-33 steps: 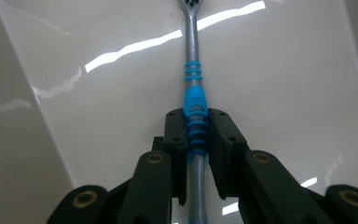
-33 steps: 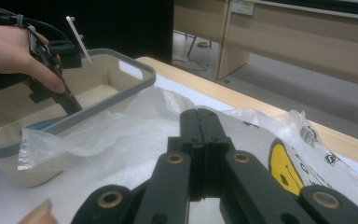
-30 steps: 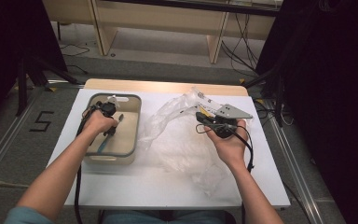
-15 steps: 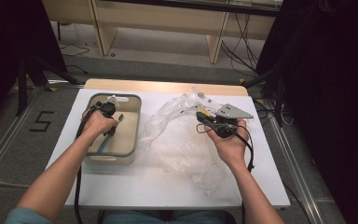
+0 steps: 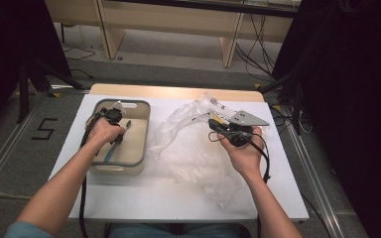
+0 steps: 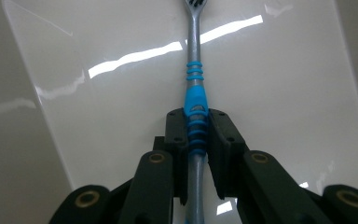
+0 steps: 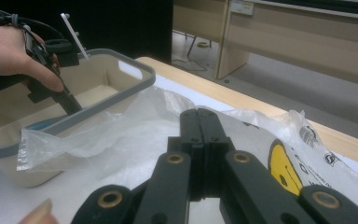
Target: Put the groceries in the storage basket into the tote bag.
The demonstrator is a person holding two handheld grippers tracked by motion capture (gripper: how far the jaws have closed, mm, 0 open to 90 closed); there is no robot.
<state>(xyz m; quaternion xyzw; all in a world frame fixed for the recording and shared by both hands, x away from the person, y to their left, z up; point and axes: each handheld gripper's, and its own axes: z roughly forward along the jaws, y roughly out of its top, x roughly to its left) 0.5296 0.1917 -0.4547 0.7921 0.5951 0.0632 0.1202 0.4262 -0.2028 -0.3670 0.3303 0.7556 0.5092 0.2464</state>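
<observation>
A toothbrush (image 6: 194,70) with a grey and blue handle is clamped in my left gripper (image 6: 196,126), its head pointing away over the pale floor of the bin. From above, the left gripper (image 5: 119,135) sits inside the beige bin (image 5: 146,129) with the toothbrush (image 5: 110,151) slanting down from it. My right gripper (image 5: 213,123) is right of the bin with its jaws pressed together, at the raised top edge of a crumpled clear plastic bag (image 5: 193,148). The right gripper (image 7: 199,126) has the bag (image 7: 135,140) spread just under and beyond it.
The bin's grey rim (image 7: 135,70) stands left of the bag, and the other hand (image 7: 14,51) is over it. The bag has a yellow smiley print (image 7: 284,168). The white tabletop (image 5: 168,198) is backed by a wooden edge (image 5: 178,92), with a wooden bench behind.
</observation>
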